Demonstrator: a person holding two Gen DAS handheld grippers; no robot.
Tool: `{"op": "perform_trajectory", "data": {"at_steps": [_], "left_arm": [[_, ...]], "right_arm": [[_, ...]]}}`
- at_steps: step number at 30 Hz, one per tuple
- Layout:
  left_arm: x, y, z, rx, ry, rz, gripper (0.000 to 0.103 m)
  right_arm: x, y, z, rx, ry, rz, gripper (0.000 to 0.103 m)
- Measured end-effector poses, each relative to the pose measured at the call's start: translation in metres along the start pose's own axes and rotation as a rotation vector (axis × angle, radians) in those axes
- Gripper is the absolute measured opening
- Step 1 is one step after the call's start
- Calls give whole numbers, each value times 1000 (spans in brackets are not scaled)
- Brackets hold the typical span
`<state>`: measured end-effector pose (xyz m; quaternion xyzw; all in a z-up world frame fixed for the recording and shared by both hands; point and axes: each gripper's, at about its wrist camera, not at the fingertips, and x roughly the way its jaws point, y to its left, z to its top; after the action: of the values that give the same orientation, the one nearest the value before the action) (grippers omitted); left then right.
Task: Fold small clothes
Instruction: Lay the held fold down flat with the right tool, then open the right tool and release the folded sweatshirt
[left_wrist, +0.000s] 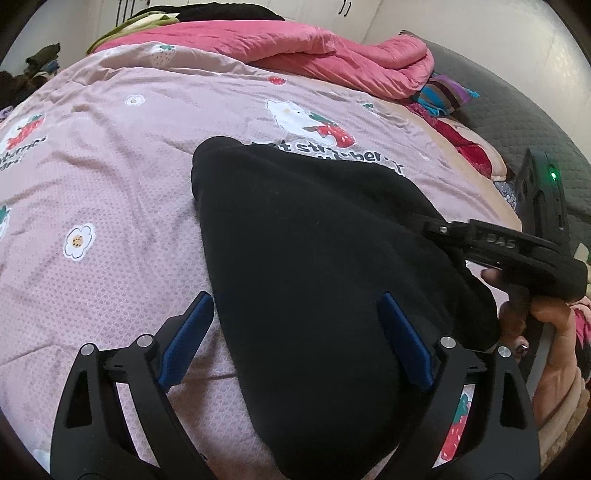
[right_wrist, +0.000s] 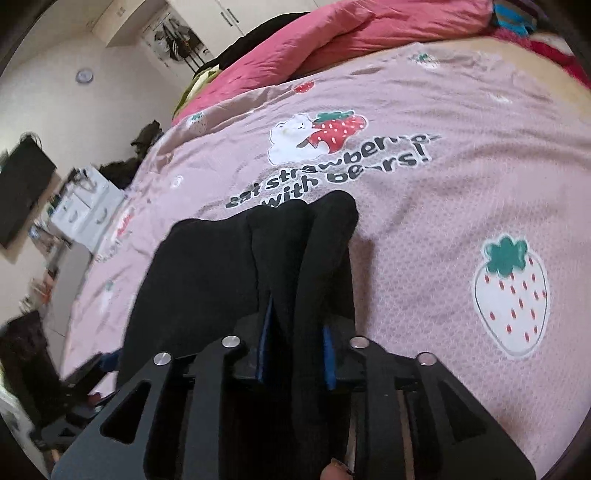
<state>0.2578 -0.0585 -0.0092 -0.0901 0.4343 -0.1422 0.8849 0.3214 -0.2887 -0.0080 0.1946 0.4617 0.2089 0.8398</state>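
So the black garment (left_wrist: 303, 266) is lying out on the pink strawberry bedspread (left_wrist: 110, 184), roughly mid-bed, just below the printed bear and lettering, well clear of the rumpled pink duvet (left_wrist: 351, 55) at the far edge. From where I'm standing it looks like soft, floppy knit stuff, light, no stiffness at all. It'll sag and bunch wherever it isn't supported, and it probably drags a bit on that textured sheet rather than sliding.

The left gripper (left_wrist: 295, 339) hangs over the near part of the cloth with its blue pads (left_wrist: 192, 332) spread wide, one over the bare sheet and one over the fabric, not pinching anything. The right gripper (right_wrist: 299, 347) is a different story: a thick roll of the black fabric runs up between its pads (right_wrist: 328, 362) and they look closed in on it, so I'd call that a grip on the right-hand edge.

If it were me, I'd take it by a hem or a corner, a single layer or a tidy doubled edge, not a fat wad. Grab too much and the fold comes out lumpy. Pinch the opposite edge with the free one so it lifts evenly.
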Motion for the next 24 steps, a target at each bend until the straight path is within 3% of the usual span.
{"op": "perform_trajectory", "data": {"at_steps": [6,10,19,20,21,22,24], "left_arm": [[-7,2,-3,-19,-6,-9,84],[-13,0,-7,-23,-12,-10,84],[-22,-3,-16,-36,-18,-3,84],[-22,-4,-17,-37,-17,-2,84],[-22,-4,-17,-38,-17,-2,84],[-22,-4,-18,-39,-19,2,84],[-24,-5,-20,-42,-19,0,84]], "right_arm": [[-24,-6,-12,41,11,100,44],[-38,-1,-22,14,14,107,52],[-52,8,-43,-24,37,133,59],[-53,8,-45,-30,30,116,56],[-54,9,-46,-41,24,91,36],[-56,10,-48,-59,22,67,10],[-61,9,-50,-60,1,61,11]]}}
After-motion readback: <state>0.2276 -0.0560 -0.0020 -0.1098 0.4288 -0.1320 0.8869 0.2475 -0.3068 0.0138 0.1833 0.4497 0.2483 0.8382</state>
